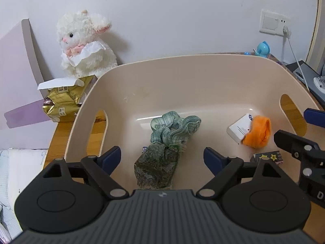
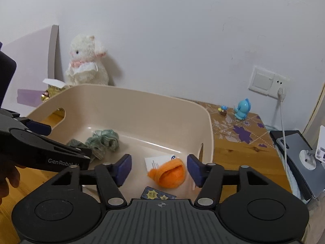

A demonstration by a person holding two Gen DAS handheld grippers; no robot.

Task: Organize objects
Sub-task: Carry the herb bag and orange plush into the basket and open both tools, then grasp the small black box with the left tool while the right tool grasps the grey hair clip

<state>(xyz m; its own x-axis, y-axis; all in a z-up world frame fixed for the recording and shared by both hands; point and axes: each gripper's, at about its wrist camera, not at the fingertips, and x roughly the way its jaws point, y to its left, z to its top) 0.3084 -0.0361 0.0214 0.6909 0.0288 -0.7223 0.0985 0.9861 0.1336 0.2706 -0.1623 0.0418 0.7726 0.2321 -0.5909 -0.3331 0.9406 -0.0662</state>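
currently both tools, left tool (image 1: 162,158) and right tool (image 2: 159,170), are held released over the beige bin (image 1: 182,77); inside lie a green scrunchie (image 1: 175,129), seaweed packet (image 1: 156,167), orange scrunchie (image 2: 169,175) and white card (image 2: 157,161).

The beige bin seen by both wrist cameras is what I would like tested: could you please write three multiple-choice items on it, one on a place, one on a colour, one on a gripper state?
1. Where does the white plush lamb sit?
A. Inside the beige bin
B. Behind the bin, against the wall
C. On the grey device

2. What colour is the fuzzy item lying over the white card?
A. Orange
B. Purple
C. Red

3. How stands the left gripper?
A. Shut on the green scrunchie
B. Shut on nothing
C. Open, holding nothing

Answers: 1 B, the lamb leans at the wall beyond the bin's rim. 2 A, it is plainly orange. 3 C, its jaws stand wide apart above the seaweed packet.
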